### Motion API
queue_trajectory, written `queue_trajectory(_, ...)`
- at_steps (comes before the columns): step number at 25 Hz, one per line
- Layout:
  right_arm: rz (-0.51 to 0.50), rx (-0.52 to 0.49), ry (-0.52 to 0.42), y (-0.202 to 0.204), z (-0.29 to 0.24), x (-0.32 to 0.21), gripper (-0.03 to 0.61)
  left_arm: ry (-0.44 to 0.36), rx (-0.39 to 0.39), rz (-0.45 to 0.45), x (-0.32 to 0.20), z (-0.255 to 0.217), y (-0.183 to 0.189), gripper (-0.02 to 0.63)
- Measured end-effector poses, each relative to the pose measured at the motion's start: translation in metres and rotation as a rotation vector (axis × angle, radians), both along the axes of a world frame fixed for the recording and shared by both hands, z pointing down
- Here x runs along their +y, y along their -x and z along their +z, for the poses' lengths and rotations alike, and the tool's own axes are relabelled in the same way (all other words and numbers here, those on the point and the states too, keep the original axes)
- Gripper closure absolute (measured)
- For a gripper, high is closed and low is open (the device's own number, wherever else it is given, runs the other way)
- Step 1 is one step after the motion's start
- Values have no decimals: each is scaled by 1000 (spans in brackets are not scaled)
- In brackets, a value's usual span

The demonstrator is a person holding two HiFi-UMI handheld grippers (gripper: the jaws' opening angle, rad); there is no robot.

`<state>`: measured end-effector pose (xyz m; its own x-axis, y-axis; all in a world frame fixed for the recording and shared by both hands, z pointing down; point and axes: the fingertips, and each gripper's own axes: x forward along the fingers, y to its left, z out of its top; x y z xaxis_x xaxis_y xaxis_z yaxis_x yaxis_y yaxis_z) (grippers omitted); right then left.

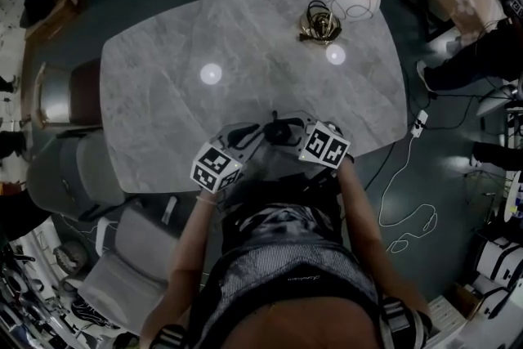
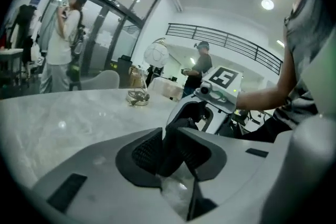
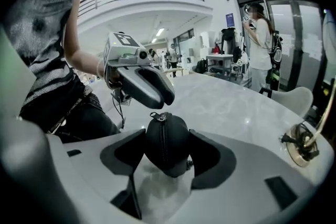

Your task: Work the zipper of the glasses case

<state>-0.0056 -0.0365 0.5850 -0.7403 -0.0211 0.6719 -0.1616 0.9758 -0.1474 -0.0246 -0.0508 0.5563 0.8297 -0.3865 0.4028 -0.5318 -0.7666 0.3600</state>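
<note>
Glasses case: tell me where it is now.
Head view: the glasses case at the table's near edge, centre, clamped in the right tool, left tool beside it.

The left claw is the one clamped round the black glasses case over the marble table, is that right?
No, the right claw is clamped round the black glasses case; the right gripper view shows the case between that claw's pads. The left claw only sits close above the zipper pull. The case is black and over the marble table, as you said.
</note>
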Motion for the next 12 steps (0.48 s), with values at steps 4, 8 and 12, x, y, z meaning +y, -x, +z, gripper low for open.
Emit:
queue_trajectory(4, 25, -17, 1, -3, 0, -2, 279, -31, -42, 126, 9, -5, -25, 476)
queue_trajectory(8, 56, -24, 2, -3, 0, -4, 279, -140, -167, 132, 9, -13, -31, 476)
queue_trajectory(12, 63, -27, -8, 3, -2, -2, 278, -148, -182, 140, 16, -19, -35, 477)
